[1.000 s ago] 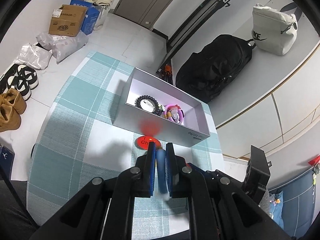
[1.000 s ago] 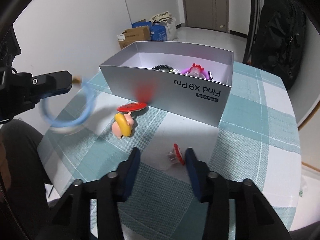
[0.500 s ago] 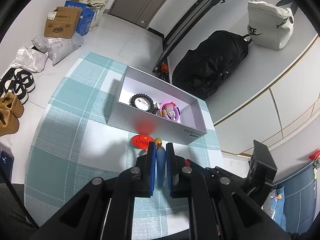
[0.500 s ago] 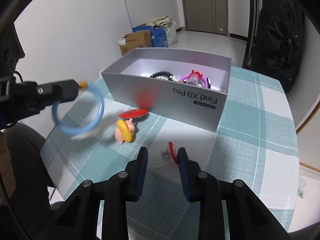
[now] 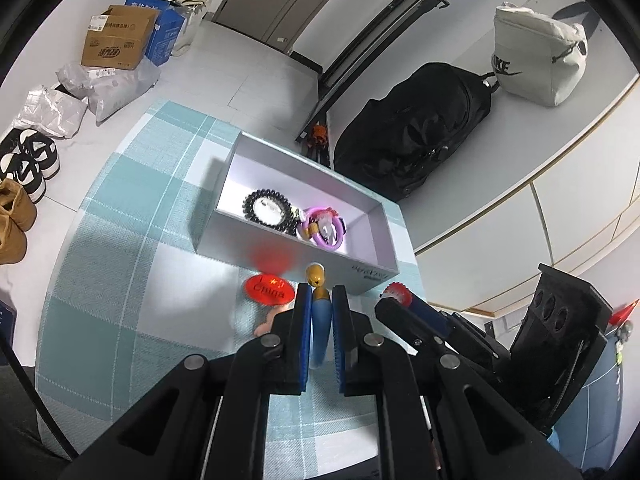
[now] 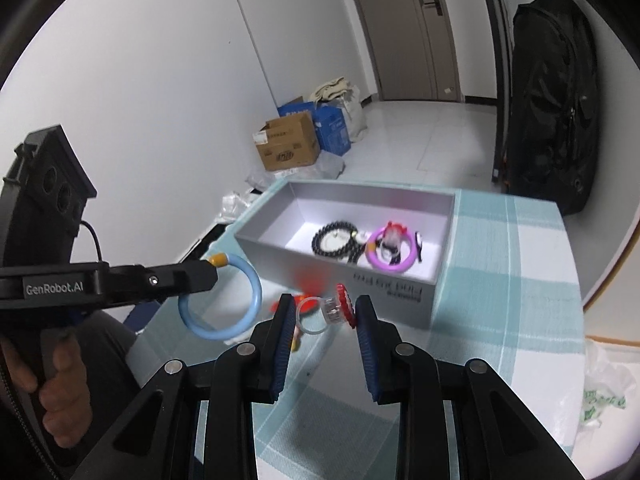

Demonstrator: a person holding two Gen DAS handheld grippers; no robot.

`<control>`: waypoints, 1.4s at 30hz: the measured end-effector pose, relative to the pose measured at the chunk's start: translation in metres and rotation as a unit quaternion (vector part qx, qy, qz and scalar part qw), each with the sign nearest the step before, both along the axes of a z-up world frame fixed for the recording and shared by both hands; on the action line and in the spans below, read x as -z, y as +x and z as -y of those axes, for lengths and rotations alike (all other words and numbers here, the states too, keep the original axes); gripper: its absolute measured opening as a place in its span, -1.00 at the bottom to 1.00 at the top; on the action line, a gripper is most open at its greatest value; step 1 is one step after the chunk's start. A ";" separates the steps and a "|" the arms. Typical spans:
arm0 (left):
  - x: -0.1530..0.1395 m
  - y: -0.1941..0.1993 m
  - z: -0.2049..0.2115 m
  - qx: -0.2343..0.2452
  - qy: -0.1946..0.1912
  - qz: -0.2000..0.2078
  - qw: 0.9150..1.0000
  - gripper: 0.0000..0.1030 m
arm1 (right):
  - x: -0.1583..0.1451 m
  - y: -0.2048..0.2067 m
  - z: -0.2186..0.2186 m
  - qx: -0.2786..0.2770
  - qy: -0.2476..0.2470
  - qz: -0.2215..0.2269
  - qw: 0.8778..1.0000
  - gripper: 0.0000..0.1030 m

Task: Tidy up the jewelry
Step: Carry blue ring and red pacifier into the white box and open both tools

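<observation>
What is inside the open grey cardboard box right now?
In the grey cardboard box: a black beaded bracelet and a purple plastic ring bracelet around a small charm. The near wall hides the floor behind it.

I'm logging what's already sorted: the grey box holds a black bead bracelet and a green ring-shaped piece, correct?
Not quite. The grey box does hold the black bead bracelet, but the ring-shaped piece beside it is purple, not green. The right wrist view shows this most clearly.

The right tool (image 6: 322, 316) clamps a clear red-topped ring (image 6: 332, 310) above the checked tablecloth (image 6: 500, 320).
</observation>
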State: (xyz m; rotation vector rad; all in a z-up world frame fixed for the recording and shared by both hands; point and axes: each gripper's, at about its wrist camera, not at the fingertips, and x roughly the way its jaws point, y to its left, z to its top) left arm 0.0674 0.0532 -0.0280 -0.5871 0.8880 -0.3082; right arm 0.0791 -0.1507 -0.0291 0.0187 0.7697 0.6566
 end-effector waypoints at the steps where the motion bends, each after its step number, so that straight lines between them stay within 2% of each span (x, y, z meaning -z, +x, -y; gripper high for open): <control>1: -0.001 0.001 0.001 0.001 0.001 0.001 1.000 -0.90 | -0.003 0.002 0.000 0.001 0.001 0.002 1.000 -0.43; 5: -0.011 0.009 0.003 0.006 0.009 0.011 1.000 -0.90 | -0.017 0.011 0.000 -0.005 0.008 0.019 1.000 -0.43; 13: -0.021 0.035 0.000 0.009 -0.003 0.021 1.000 -0.90 | -0.032 0.034 -0.003 -0.020 0.012 0.031 0.999 -0.43; 22: -0.019 0.073 -0.001 0.016 0.009 0.017 1.000 -0.90 | -0.026 0.073 -0.011 -0.028 0.017 0.020 0.999 -0.43; 27: -0.012 0.090 0.004 0.036 0.015 0.009 0.999 -0.90 | -0.022 0.087 -0.010 -0.032 0.026 0.013 0.999 -0.43; 42: 0.007 0.113 0.015 0.068 0.025 -0.013 0.997 -0.90 | -0.006 0.119 0.001 -0.027 0.049 -0.023 0.998 -0.43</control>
